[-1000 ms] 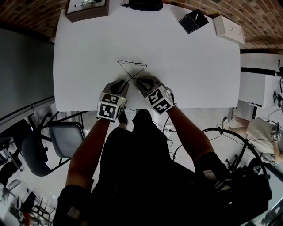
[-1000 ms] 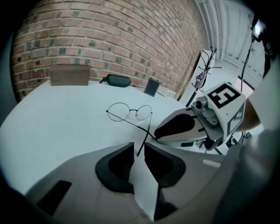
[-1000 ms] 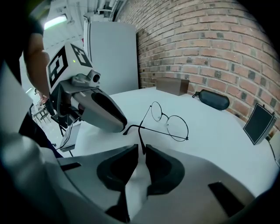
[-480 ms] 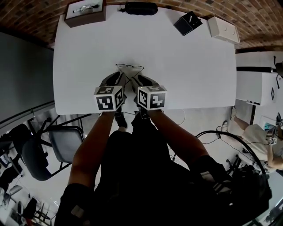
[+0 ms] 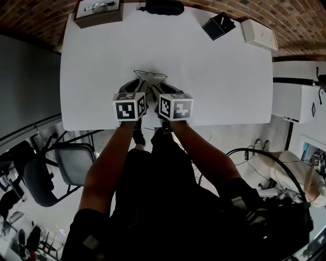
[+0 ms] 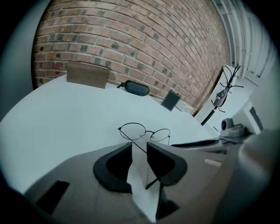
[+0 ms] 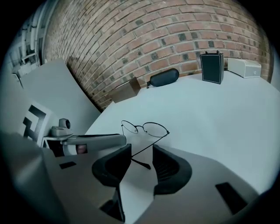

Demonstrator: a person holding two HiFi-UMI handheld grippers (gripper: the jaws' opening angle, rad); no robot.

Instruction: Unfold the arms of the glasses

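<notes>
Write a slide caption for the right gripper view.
Right gripper, its jaws just opening, straddles an unfolded arm of the round wire-rimmed glasses lying on the white table.

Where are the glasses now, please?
Head view: the glasses lie near the front edge of the table, one arm inside the left hand-held gripper, one inside the right hand-held gripper, whose jaws have just been opening.

**A:** so where's the open room on that table?

**B:** the middle's wide open, left and right sides too. Only the glasses sit by the near edge. The far edge is lined up: wooden box, black case, black box, white box.
</notes>
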